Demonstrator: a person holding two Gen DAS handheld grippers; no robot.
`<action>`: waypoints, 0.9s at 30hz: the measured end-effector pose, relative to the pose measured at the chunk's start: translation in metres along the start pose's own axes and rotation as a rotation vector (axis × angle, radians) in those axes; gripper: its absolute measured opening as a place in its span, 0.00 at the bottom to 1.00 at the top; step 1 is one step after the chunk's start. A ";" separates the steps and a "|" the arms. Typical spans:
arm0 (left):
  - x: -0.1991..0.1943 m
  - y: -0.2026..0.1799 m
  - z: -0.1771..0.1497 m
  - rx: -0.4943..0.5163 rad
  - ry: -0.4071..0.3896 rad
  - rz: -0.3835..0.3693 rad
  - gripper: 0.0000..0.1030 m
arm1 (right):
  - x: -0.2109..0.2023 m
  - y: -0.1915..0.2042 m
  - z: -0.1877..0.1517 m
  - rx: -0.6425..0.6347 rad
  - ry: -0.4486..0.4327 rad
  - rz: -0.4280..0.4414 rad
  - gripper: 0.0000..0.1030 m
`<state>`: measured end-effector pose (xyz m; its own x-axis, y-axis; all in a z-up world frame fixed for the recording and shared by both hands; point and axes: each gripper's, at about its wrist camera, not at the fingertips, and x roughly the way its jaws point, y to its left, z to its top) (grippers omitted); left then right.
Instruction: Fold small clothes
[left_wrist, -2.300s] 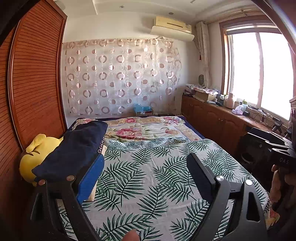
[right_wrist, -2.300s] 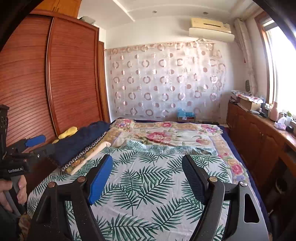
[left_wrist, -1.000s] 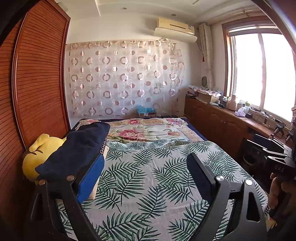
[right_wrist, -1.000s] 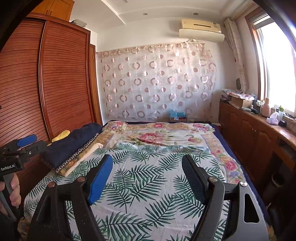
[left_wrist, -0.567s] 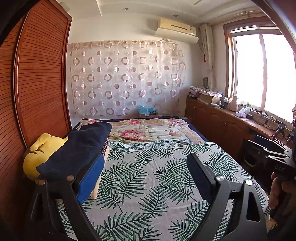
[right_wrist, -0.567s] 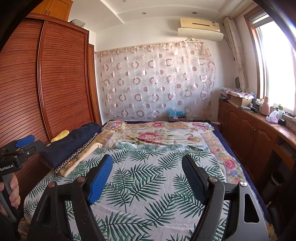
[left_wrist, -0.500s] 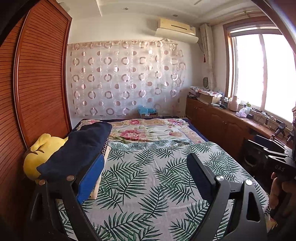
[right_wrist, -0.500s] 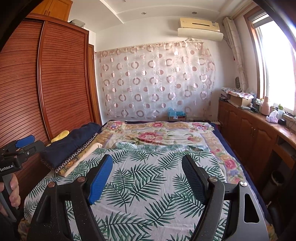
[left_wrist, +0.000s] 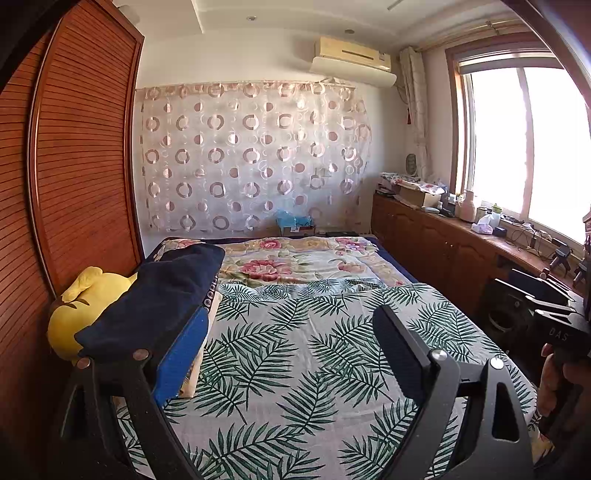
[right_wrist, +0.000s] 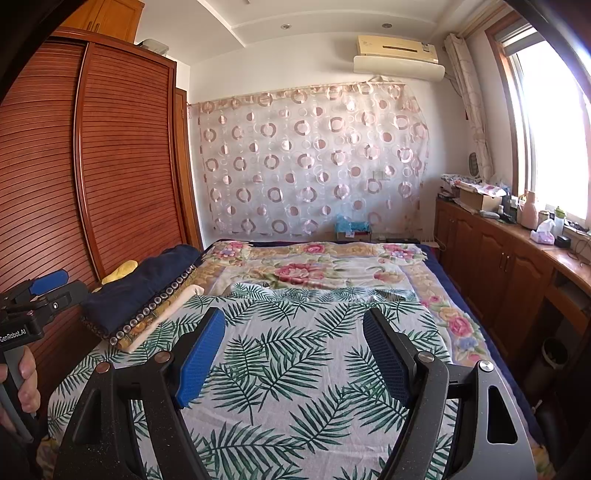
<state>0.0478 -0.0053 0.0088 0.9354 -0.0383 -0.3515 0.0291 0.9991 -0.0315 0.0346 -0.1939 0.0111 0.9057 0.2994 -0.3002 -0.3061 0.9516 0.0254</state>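
Note:
A dark navy folded cloth (left_wrist: 159, 291) lies along the bed's left edge on a cream cloth with a beaded trim (right_wrist: 162, 314). It also shows in the right wrist view (right_wrist: 140, 280). My left gripper (left_wrist: 291, 314) hovers open over the palm-leaf sheet (left_wrist: 314, 354), its left finger just in front of the navy cloth. My right gripper (right_wrist: 293, 314) is open too, above the same sheet (right_wrist: 295, 362), with nothing between its pads. Each view catches the other gripper held by a hand at its edge.
A yellow plush toy (left_wrist: 85, 306) sits behind the navy cloth against the wooden wardrobe (right_wrist: 110, 166). A floral quilt (right_wrist: 314, 269) covers the far half of the bed. Wooden cabinets (right_wrist: 498, 266) with clutter run along the right wall under the window.
Since the oldest frames both views have drifted slightly and a fingertip at the bottom of the left wrist view is gone. Over the last half second nothing has moved.

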 end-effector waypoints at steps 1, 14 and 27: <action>0.000 0.000 0.000 0.001 0.000 0.001 0.88 | 0.000 0.000 0.000 0.000 -0.001 -0.001 0.77; 0.000 0.000 -0.001 0.003 -0.002 0.002 0.88 | 0.000 -0.004 -0.001 -0.002 -0.002 0.003 0.77; 0.000 0.000 -0.001 0.003 -0.001 -0.001 0.88 | 0.000 -0.006 0.000 0.000 -0.002 0.006 0.77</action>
<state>0.0476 -0.0053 0.0081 0.9358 -0.0391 -0.3504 0.0310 0.9991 -0.0286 0.0364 -0.1994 0.0105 0.9045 0.3050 -0.2981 -0.3113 0.9499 0.0273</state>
